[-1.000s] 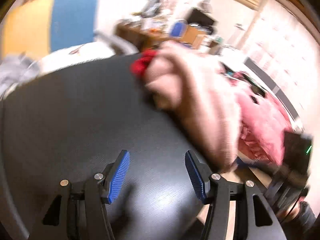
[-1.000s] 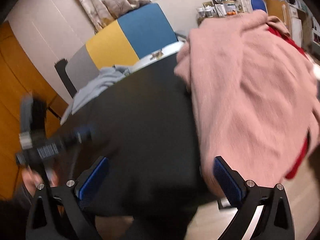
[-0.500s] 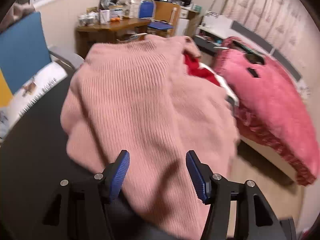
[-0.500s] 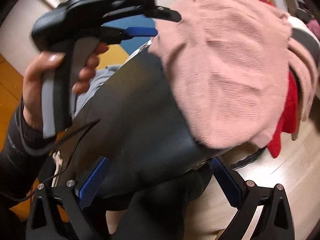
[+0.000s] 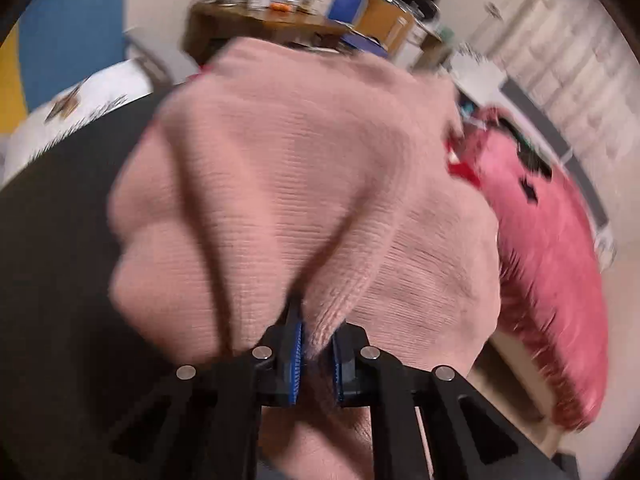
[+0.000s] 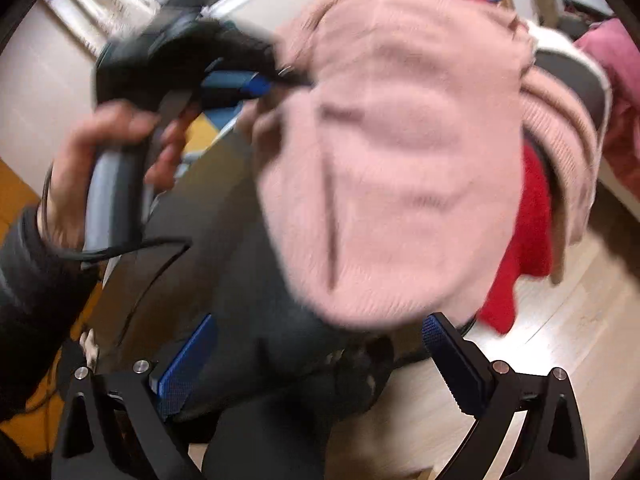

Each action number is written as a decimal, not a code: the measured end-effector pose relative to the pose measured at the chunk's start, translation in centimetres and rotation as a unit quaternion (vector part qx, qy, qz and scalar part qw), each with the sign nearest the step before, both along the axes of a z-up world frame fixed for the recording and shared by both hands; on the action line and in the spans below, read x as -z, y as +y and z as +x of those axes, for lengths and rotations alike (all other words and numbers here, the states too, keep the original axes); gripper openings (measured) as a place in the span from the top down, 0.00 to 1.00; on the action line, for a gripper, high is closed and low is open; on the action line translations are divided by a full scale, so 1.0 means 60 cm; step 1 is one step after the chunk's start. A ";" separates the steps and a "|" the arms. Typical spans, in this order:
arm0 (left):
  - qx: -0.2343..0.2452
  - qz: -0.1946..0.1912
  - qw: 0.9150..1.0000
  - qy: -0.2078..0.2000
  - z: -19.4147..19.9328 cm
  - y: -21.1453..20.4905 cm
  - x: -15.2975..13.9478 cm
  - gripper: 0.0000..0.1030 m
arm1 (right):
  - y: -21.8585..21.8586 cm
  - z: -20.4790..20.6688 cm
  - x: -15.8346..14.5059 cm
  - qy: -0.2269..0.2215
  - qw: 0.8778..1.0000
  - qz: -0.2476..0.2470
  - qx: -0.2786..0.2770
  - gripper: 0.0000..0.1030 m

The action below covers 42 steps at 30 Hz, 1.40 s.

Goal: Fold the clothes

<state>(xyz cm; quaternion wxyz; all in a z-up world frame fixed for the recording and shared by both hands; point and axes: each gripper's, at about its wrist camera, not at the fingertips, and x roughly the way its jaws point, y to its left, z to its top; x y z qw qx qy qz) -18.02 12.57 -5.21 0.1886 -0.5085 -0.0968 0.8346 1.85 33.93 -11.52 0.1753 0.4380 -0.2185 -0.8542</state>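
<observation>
Our left tongs (image 5: 314, 354) are closed on a pinch of the pink knit sweater (image 5: 304, 184), the blue pads (image 5: 295, 364) nearly meeting with a fold of wool squeezed between them. From that pinch the sweater fans away from us in taut ridges and lies heaped across the dark desk (image 5: 60, 248), filling most of the left wrist view. In the right wrist view we see the same left tongs from the side — a bare hand (image 6: 100, 168) with a dark sleeve wraps their grey handle at the left, and their tip sits at the far left edge of the sweater. There the sweater bulges toward us and hangs over the near right edge of the desk, with a red garment (image 6: 520, 248) dangling beneath it on the right above the pale wooden floor (image 6: 560, 340). Our right tongs (image 6: 316, 364) stand wide open and hold nothing — the sweater's lower edge hangs just above the gap between their fingers. Far right lies a bed with a bright pink cover (image 5: 552, 280), and far behind the sweater a cluttered wooden side table (image 5: 256, 28). Both views are blurred.
</observation>
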 end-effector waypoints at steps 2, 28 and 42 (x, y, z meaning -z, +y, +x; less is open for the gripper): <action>-0.011 0.014 1.000 0.004 0.010 -0.032 -0.004 0.91 | 0.018 -0.027 -0.025 0.032 0.999 -0.013 0.010 0.00; -0.177 0.150 0.972 0.031 0.282 -0.385 0.046 0.92 | -0.423 -0.313 -0.187 0.075 0.926 -0.301 -0.213 0.00; -0.364 0.123 0.923 0.012 0.520 -0.665 0.099 0.87 | -0.920 -0.014 -0.064 -0.005 0.887 0.032 -0.461 0.00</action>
